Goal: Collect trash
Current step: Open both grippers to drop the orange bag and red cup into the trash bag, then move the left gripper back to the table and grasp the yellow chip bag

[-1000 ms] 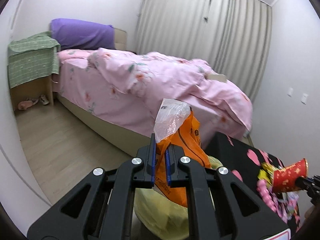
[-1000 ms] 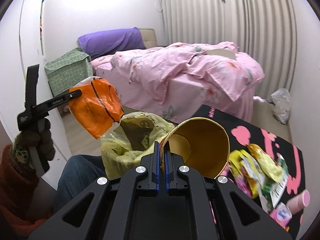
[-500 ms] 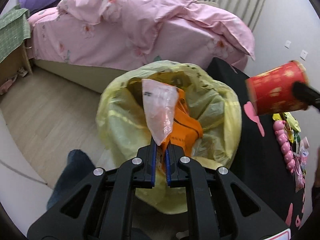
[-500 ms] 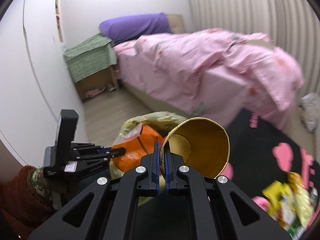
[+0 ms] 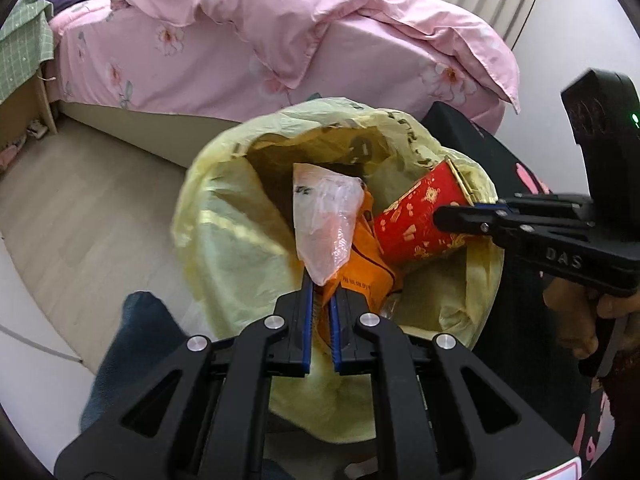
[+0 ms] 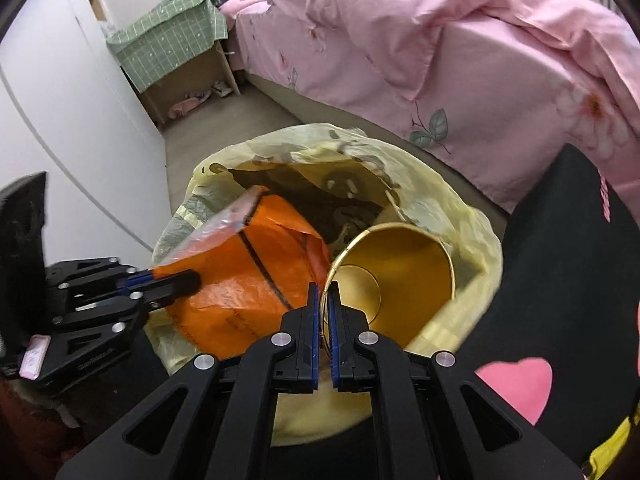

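Note:
A yellow trash bag (image 5: 224, 236) stands open on the floor; it also shows in the right wrist view (image 6: 452, 208). My left gripper (image 5: 321, 292) is shut on an orange and clear plastic wrapper (image 5: 324, 220) and holds it inside the bag's mouth; the wrapper also shows in the right wrist view (image 6: 256, 284). My right gripper (image 6: 325, 300) is shut on the rim of a red paper cup with a gold inside (image 6: 400, 276), tilted into the bag. In the left wrist view the cup (image 5: 420, 216) sits beside the wrapper.
A bed with a pink floral duvet (image 5: 280, 32) lies behind the bag. A black table with pink hearts (image 6: 560, 320) is at the right. A bedside stand under a green checked cloth (image 6: 172, 44) is at the far left, by the white wall.
Both grippers have moved over the trash bag and lowered. The wrapper and the cup, held up in the air a second ago, are now inside the bag's mouth.

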